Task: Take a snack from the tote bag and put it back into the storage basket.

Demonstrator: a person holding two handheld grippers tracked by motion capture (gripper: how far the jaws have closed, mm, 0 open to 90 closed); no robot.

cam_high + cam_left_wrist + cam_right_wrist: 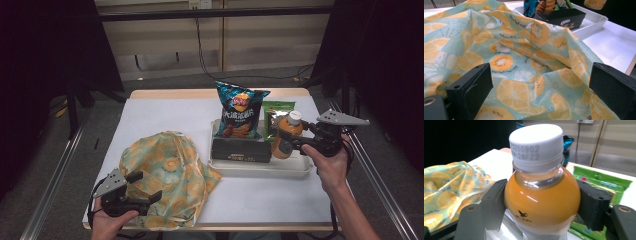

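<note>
Right gripper point(294, 141) is clamped on the bottle point(287, 136), pads on the wide orange shoulder just under the white cap point(536, 143). In the right gripper view both pads sit flush against the sides, so the hold looks square. The bottle is over the right end of the tray point(260, 168), near the table's right edge; whether its base has cleared the tray floor, I can't tell.

Left gripper point(137, 189) has its jaws wide, nothing pinched, resting at the bag's point(165, 175) near edge by the table's front-left corner. The left gripper view has fabric between the jaws but untouched by the pads.

My read: the step is getting the bottle from tray into bag.

- Keep the bottle upright; that shoulder is rounded and could slide in the pads if you tilt.
- Lift high enough to clear the black box point(241, 149) and the chips point(239, 112) before going left.
- The bag looks collapsed, no clear mouth. Pinch one layer with the left and lift to open it first.
- Lower into the opening, release only once it's supported.
</note>
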